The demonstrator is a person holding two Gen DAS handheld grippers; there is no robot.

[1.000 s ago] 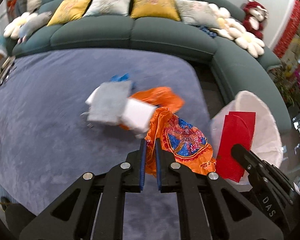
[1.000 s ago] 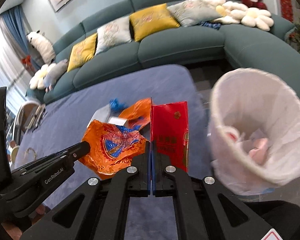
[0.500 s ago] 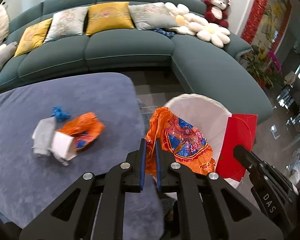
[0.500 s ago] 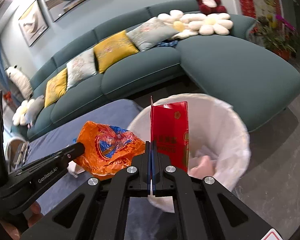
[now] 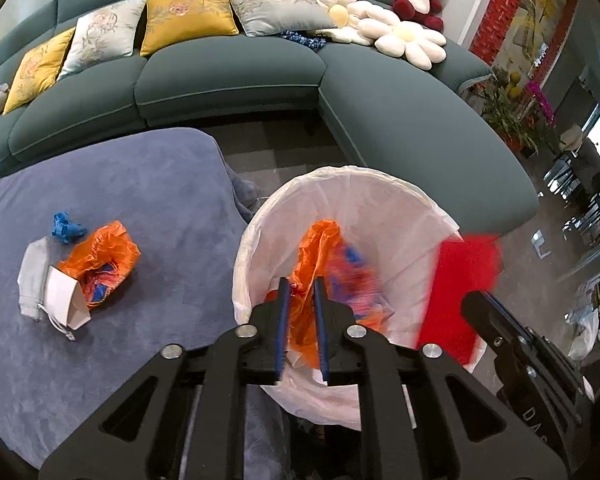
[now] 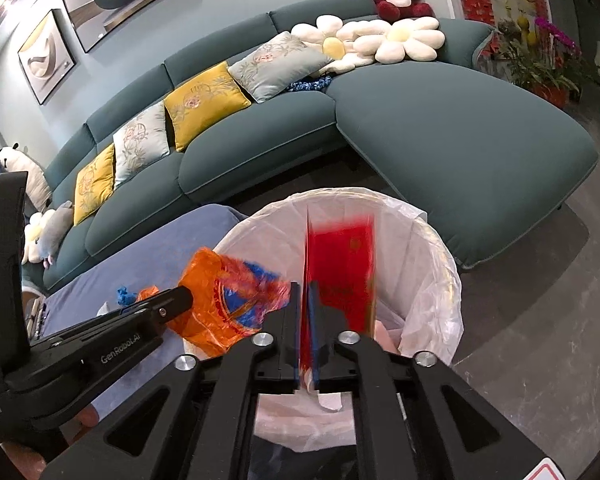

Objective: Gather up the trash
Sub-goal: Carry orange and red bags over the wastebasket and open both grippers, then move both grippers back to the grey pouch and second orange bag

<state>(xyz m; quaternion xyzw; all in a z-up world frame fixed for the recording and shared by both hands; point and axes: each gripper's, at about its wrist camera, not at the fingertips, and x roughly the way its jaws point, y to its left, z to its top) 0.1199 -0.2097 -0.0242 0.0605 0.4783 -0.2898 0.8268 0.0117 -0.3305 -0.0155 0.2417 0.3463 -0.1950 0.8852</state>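
Note:
A white-lined trash bin (image 5: 384, 208) stands off the blue table's right edge; it also shows in the right wrist view (image 6: 428, 264). My left gripper (image 5: 300, 292) is over the bin, its jaws slightly apart, with the blurred orange and blue plastic bag (image 5: 324, 272) between and below them. My right gripper (image 6: 306, 300) is over the bin too, jaws slightly parted around the blurred red packet (image 6: 340, 264). The red packet also shows in the left wrist view (image 5: 460, 292). The orange bag also shows in the right wrist view (image 6: 224, 296).
On the blue table (image 5: 140, 184) lie another orange bag (image 5: 100, 260), a white carton (image 5: 62, 296), a grey cloth (image 5: 32, 276) and a blue scrap (image 5: 66, 228). A teal sofa (image 5: 228, 80) with cushions curves behind. Dark floor lies to the right.
Both grippers moved from above the table to over the bin. Both pairs of jaws have parted a little, and the orange bag and red packet are now blurred with motion.

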